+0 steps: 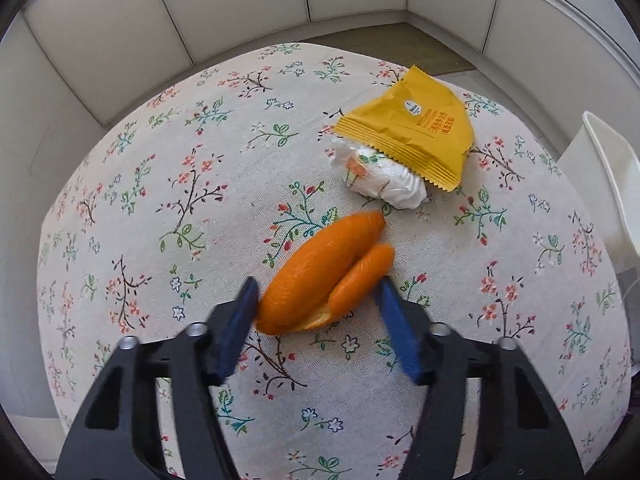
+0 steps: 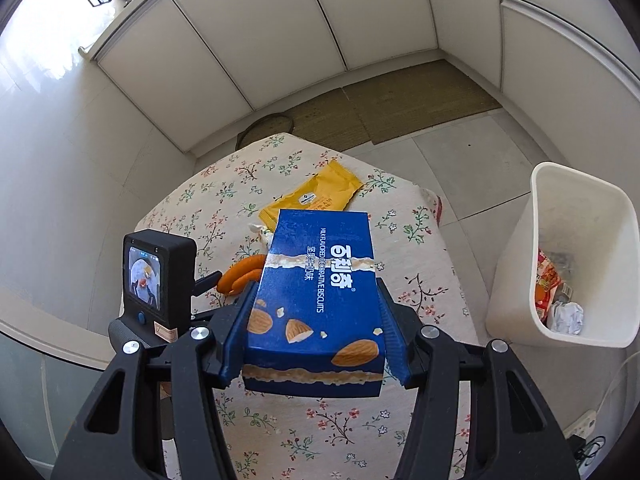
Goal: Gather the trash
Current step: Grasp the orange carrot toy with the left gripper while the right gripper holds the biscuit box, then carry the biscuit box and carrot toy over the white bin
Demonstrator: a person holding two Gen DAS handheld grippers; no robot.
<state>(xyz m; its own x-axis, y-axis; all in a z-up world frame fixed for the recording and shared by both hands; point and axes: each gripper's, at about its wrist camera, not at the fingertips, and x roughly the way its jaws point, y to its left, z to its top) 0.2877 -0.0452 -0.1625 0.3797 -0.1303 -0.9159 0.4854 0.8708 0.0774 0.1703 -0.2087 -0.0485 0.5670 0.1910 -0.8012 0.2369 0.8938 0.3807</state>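
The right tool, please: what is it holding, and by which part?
The right tool clamps the blue biscuit box by its two long sides, at the near end.

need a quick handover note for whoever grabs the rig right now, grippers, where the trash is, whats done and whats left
Right gripper: shut on the blue biscuit box, held above the table.
Left gripper: open, jaws either side of the orange peel on the floral tablecloth; not gripped yet.
On the table: yellow snack wrapper, lying over a crumpled tissue.
Done: the white bin beside the table holds some wrappers and paper.
Left: drop the box in the bin, then peel, wrapper, tissue.
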